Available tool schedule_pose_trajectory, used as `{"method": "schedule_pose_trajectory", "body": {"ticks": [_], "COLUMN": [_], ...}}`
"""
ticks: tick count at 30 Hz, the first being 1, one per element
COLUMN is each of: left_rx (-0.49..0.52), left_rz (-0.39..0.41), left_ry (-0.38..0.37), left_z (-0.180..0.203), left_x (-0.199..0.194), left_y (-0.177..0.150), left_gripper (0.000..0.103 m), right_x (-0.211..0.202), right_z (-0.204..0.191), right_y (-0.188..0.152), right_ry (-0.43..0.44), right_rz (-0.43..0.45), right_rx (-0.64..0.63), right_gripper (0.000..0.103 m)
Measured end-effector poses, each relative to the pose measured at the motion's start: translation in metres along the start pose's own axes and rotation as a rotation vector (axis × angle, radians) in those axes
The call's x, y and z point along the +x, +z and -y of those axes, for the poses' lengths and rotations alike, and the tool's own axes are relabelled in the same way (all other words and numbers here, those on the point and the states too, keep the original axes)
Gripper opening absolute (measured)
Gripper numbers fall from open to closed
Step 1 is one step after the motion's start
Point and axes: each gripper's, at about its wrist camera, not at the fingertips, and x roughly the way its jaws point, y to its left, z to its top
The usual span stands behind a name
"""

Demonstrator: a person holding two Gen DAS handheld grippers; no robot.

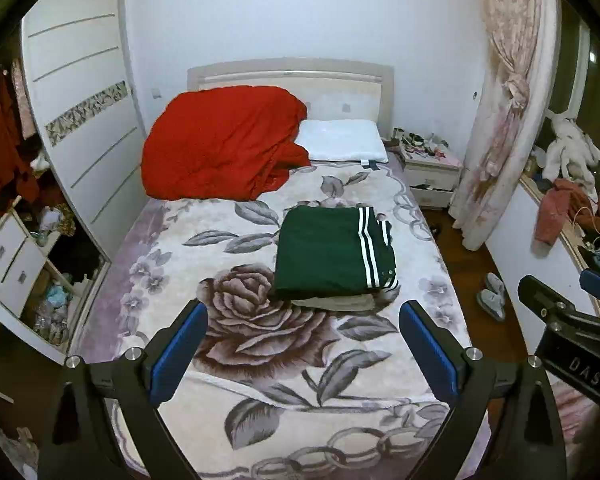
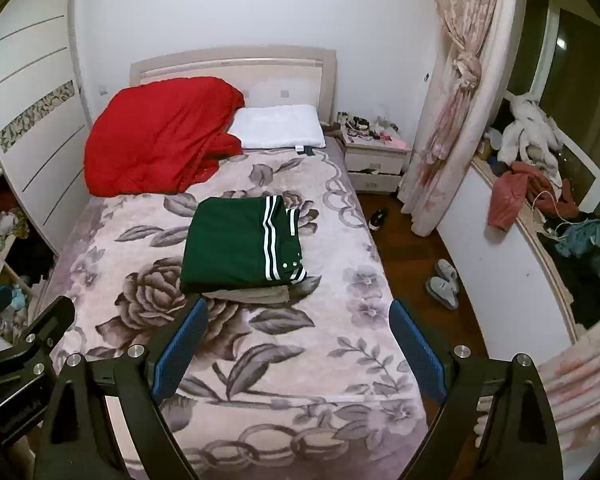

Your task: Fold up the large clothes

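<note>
Now: green striped garment (image 1: 334,256) folded square on plush floral blanket (image 1: 260,360); both grippers agape.

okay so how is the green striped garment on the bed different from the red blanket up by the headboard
The green garment is folded into a flat, neat rectangle; the red blanket is a bunched, rumpled heap. The green garment carries white stripes along one side, while the red blanket is plain. The green garment lies mid-bed on top of a pale folded piece; the red blanket sits at the head, beside the white pillow. Both rest on the floral bedspread, and neither gripper touches them.
</note>
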Motion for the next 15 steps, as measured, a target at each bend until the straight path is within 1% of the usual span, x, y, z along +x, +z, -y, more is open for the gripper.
{"method": "schedule_pose_trajectory", "body": {"ticks": [4, 8, 11, 13, 15], "left_rx": [-0.006, -0.017, -0.024, -0.026, -0.025], "left_rz": [0.0, 0.016, 0.025, 0.032, 0.046], "left_ry": [0.004, 0.017, 0.02, 0.02, 0.029], "left_z": [0.003, 0.004, 0.004, 0.005, 0.005], "left_x": [-0.019, -0.031, -0.038, -0.041, -0.044], "left_y": [0.001, -0.002, -0.003, -0.004, -0.005], "left_gripper": [0.098, 0.098, 0.098, 0.098, 0.098], "right_x": [-0.026, -0.045, -0.055, -0.059, -0.063], "right_z": [0.004, 0.007, 0.008, 0.01, 0.012], "right_y": [0.001, 0.001, 0.001, 0.001, 0.002], "right_ry": [0.01, 0.007, 0.006, 0.009, 0.008], "right_rz": [0.009, 0.025, 0.037, 0.039, 0.044], "right_rx": [-0.007, -0.018, -0.022, -0.018, -0.014], "right_gripper": [0.093, 0.093, 0.094, 0.096, 0.097]}}
